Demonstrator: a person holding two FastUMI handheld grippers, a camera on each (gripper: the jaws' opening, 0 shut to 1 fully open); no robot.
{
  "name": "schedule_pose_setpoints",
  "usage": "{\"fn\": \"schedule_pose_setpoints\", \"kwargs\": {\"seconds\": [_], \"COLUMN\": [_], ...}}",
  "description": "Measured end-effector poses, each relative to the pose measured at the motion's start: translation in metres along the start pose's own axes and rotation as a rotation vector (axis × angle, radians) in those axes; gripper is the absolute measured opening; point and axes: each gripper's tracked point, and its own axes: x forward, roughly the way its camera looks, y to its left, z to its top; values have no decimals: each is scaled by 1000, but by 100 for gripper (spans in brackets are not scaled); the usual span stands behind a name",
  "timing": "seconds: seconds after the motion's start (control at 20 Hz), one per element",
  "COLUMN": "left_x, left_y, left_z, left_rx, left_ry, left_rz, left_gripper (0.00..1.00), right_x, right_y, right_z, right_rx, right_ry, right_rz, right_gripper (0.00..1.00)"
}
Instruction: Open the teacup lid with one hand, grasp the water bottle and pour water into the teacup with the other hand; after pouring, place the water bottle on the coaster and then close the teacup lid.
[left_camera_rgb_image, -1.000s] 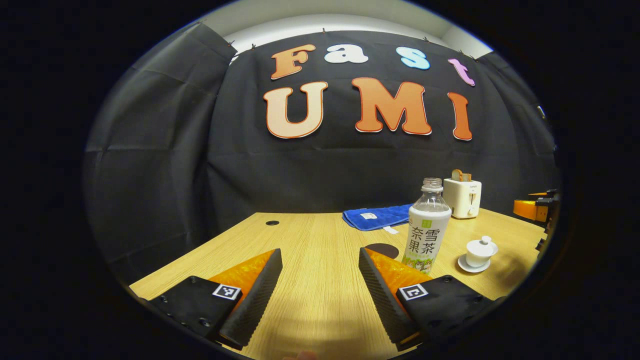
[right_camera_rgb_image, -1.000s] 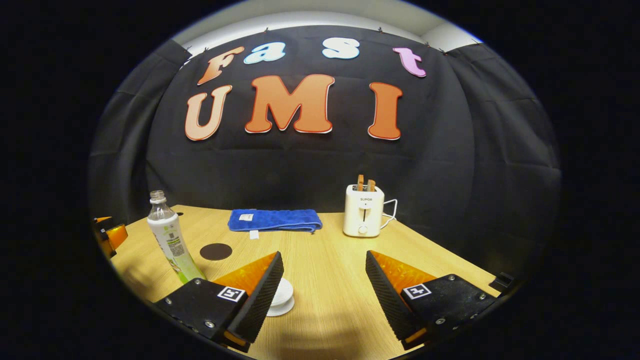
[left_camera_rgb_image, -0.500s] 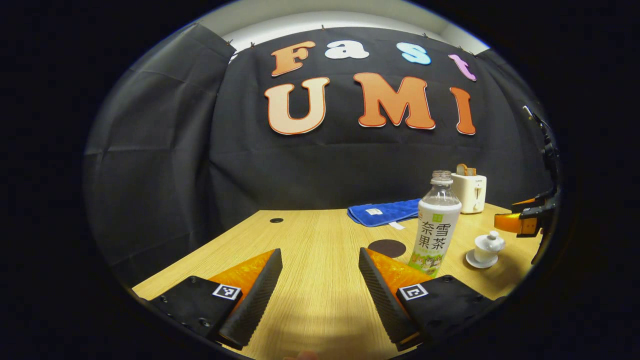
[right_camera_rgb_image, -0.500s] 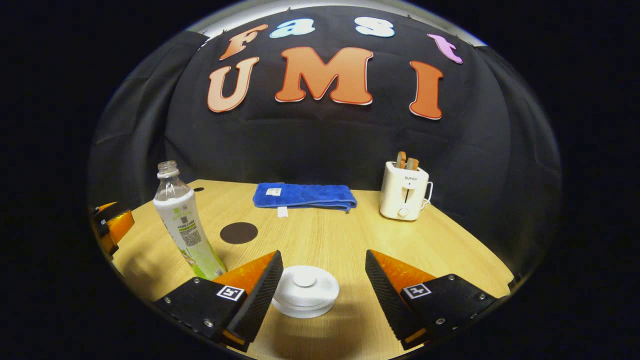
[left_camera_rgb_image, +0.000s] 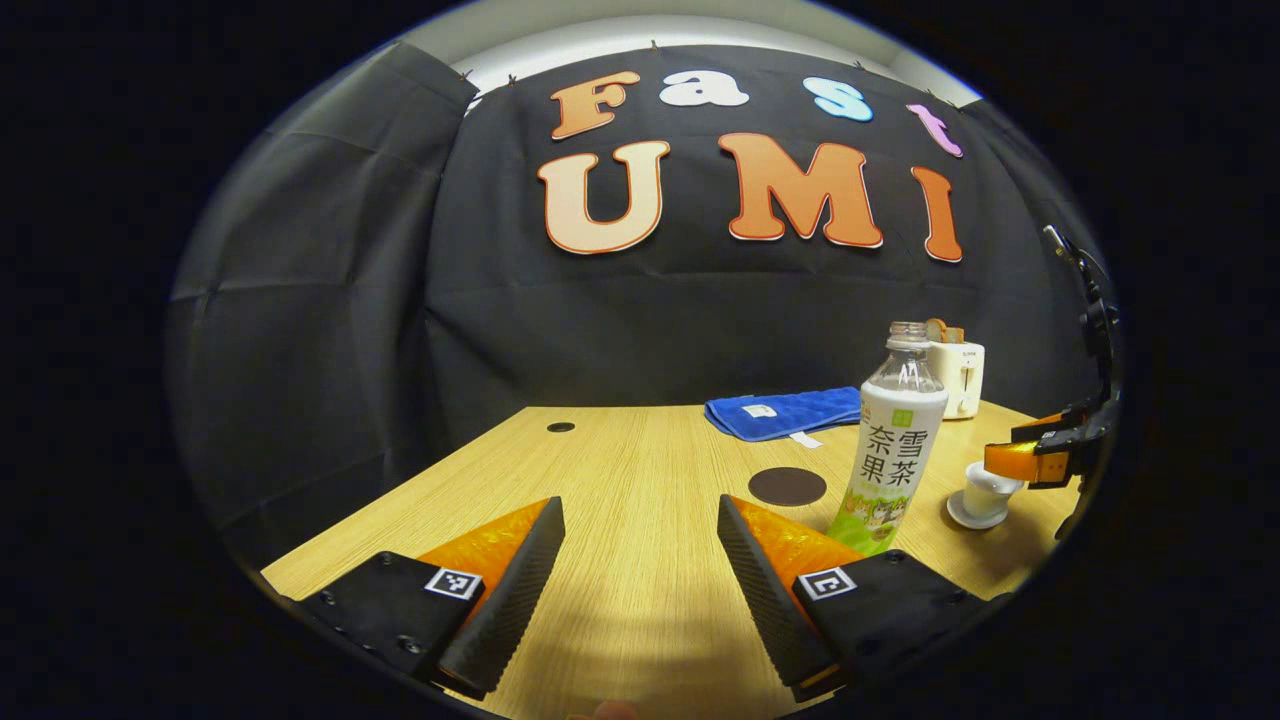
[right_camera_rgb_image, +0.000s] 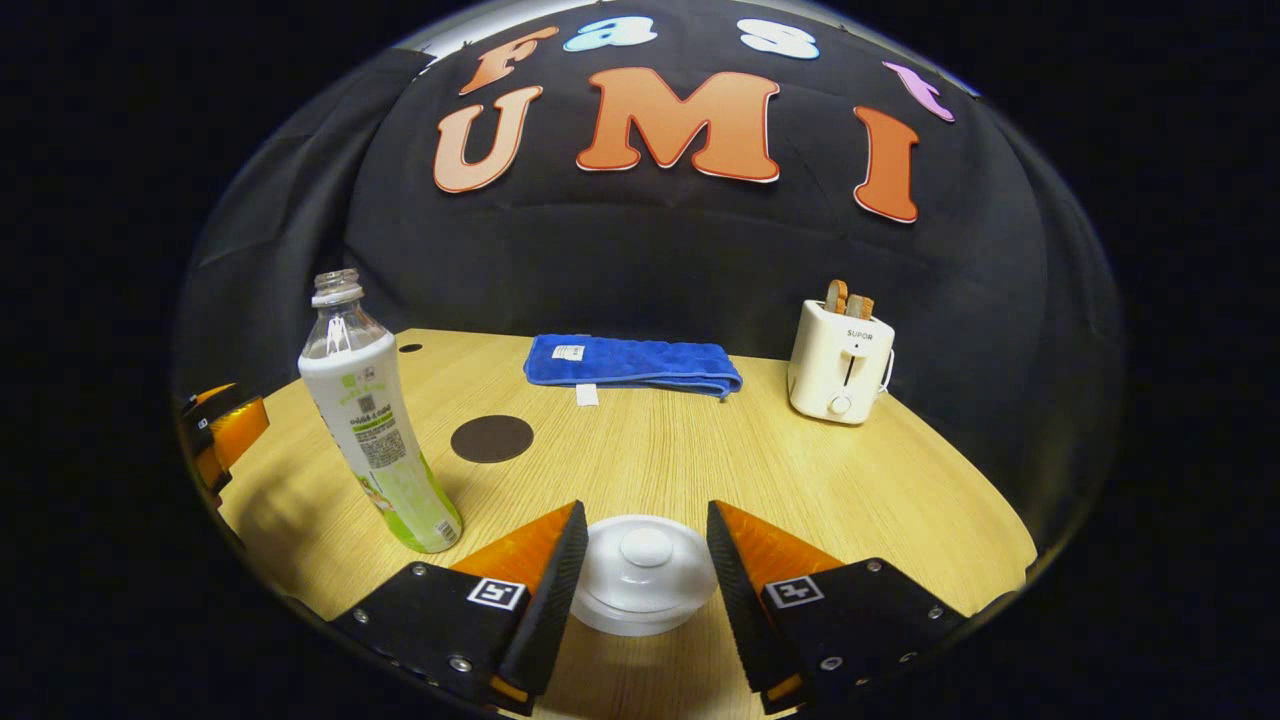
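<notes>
The clear plastic water bottle (right_camera_rgb_image: 370, 420) with a white and green label stands upright and uncapped on the light wooden table (right_camera_rgb_image: 800, 480); its label carries large Chinese characters. The cream toaster (right_camera_rgb_image: 840, 362) at the far right bears a short brand word, too small for me to read surely. Since half a second ago the right gripper (right_camera_rgb_image: 640, 555) has come down around the white porcelain teacup lid (right_camera_rgb_image: 645, 575), and its fingers have narrowed. The lid now sits between them, probably not yet touched. In the left gripper view, the left gripper (left_camera_rgb_image: 640, 560) is spread open over bare table, with the bottle just right of its right finger. The round dark brown coaster (right_camera_rgb_image: 491, 438) lies behind the bottle, near the folded blue towel (right_camera_rgb_image: 632, 364).
</notes>
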Motion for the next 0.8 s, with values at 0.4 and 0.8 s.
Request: {"fn": "schedule_pose_setpoints", "kwargs": {"seconds": [0.4,0.8], "left_x": [1,1], "left_y": [4,4], "left_z": [-6,-8], "left_rx": [-2,-7], "left_ry": [11,12], "left_rz": [3,3], "left_gripper": [99,99], "right_x": [3,4], "right_y": [3,3], "right_z": [-8,-7], "right_rx": [-19,7], "right_ry": [27,35], "right_rz": [6,12], "right_gripper": [43,34]}}
